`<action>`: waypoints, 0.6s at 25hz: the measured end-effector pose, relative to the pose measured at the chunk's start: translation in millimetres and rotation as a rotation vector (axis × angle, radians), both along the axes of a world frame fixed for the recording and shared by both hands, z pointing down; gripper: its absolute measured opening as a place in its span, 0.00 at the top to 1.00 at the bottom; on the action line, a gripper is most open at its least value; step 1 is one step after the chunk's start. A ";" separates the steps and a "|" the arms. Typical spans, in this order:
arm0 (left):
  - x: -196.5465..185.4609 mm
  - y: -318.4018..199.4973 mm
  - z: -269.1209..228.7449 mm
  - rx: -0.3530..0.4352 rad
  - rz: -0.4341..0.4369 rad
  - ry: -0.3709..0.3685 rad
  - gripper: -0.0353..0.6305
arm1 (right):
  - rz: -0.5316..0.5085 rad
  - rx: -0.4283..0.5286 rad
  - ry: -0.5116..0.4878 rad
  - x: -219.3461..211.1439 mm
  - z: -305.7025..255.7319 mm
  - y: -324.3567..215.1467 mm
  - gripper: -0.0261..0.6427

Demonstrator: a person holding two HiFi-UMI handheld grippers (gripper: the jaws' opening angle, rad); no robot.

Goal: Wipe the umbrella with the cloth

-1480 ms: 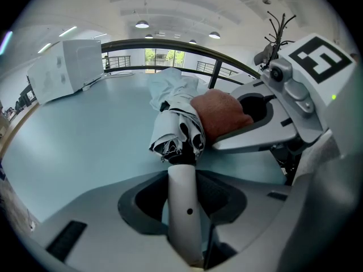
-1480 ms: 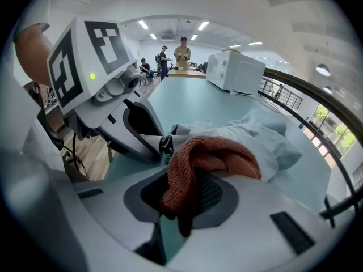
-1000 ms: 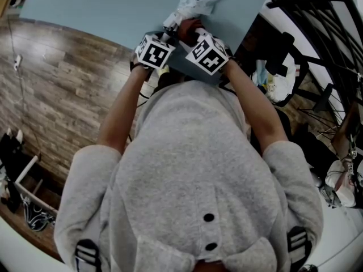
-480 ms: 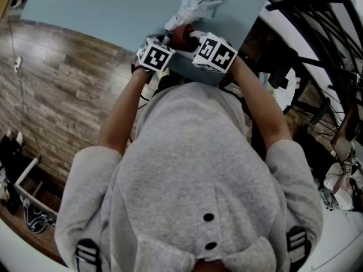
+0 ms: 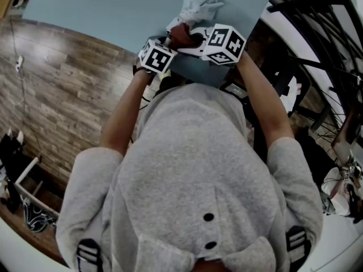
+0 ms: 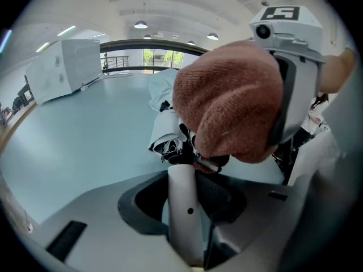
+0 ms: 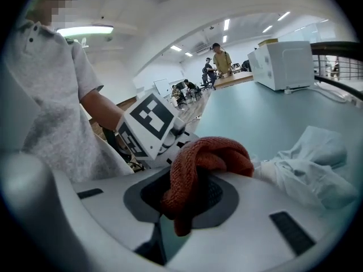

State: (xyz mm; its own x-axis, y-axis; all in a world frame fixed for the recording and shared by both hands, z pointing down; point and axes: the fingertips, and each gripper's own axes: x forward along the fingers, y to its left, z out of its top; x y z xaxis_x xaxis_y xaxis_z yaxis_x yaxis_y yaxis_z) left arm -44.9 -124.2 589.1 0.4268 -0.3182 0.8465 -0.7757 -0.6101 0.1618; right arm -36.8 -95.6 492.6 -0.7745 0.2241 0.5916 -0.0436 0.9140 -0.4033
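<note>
Nearest the lens, the left gripper (image 6: 186, 196) was clenched on the white handle (image 6: 181, 231) of the umbrella (image 6: 163, 130), and the handle stood upright between its jaws. The right gripper (image 7: 190, 196) grasped a rust-red cloth (image 7: 207, 154), bunched between its jaws and lying against the umbrella where the folded white canopy (image 7: 309, 169) meets the handle. Both tools met over the near edge of a pale blue-green table (image 5: 102, 10), with the canopy resting on it at the upper centre of the head view. Beyond the table edge, at the left of that frame, lay a wood-plank floor (image 5: 62, 78). The head view alone showed the person's grey shirt (image 5: 198, 174) and the two marker cubes (image 5: 157, 55) side by side. Only the gripper views showed the room: ceiling lights (image 6: 140, 24), a white box (image 7: 282, 64) standing farther along the table and, at the upper centre of the right gripper view, people (image 7: 218, 61) well apart from the work.
</note>
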 end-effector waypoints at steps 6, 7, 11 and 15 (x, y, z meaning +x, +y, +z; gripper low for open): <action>-1.1 -0.6 -0.6 0.001 -0.001 -0.007 0.71 | 0.135 0.037 0.054 14.3 14.7 -38.5 0.84; -0.7 -0.4 -0.6 0.000 -0.001 -0.008 0.71 | 0.150 0.048 0.069 17.2 17.4 -43.3 0.84; -2.5 1.0 0.3 -0.002 0.000 -0.008 0.71 | 0.195 0.060 0.099 23.5 23.0 -55.4 0.83; -3.8 0.1 0.5 0.002 -0.001 -0.010 0.71 | 0.258 0.096 0.128 33.2 26.6 -70.5 0.84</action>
State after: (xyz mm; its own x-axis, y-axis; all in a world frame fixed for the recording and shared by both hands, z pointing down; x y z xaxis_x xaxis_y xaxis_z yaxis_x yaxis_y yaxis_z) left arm -48.7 -124.1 589.6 0.4177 -0.3201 0.8504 -0.7780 -0.6095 0.1527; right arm -3.6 -166.1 519.2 -0.7163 -0.0318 0.6970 -0.3242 0.8997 -0.2922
